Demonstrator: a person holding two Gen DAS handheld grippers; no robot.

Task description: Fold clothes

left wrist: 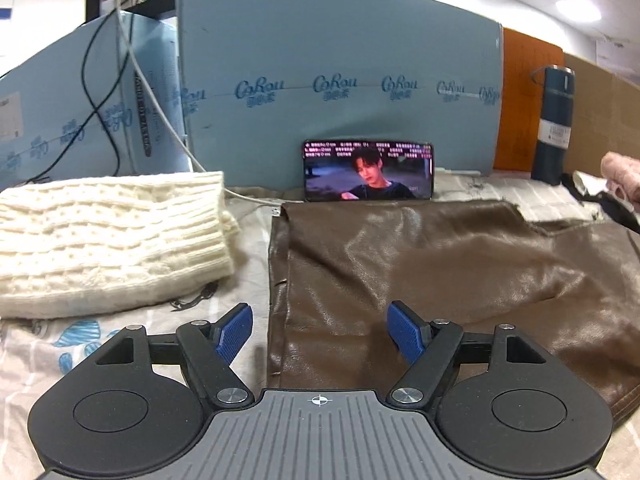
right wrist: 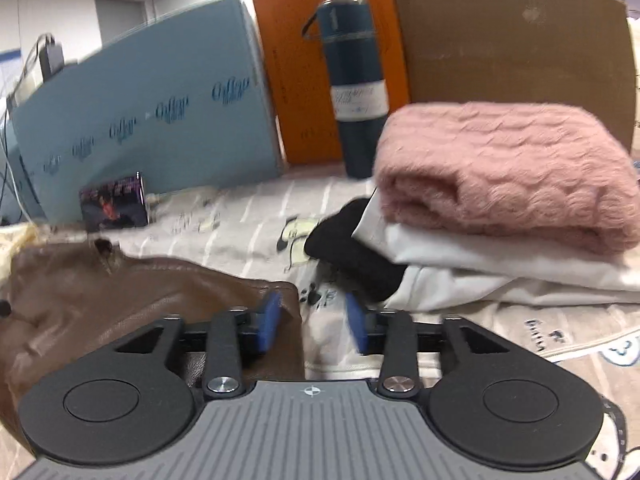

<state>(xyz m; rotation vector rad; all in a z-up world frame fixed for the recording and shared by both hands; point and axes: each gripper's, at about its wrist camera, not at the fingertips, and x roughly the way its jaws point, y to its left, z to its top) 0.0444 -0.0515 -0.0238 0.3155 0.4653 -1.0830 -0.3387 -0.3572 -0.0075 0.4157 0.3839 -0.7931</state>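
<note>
Two tools, both spread and pinching nothing. Brown leather garment (left wrist: 440, 280) lies flat on the printed sheet (left wrist: 40, 360), long axis running left to right between them: left tool (left wrist: 320, 334) sits over its left edge, right tool (right wrist: 312, 322) just off its right corner (right wrist: 280, 292). No containers; folded pink sweater (right wrist: 508, 176) tops a stack on the right.

Printed bedsheet (left wrist: 248, 280), brown leather garment (left wrist: 440, 272), cream knit sweater (left wrist: 108, 240), phone (left wrist: 368, 171), flask (left wrist: 554, 124), folded pile (right wrist: 480, 264)
</note>
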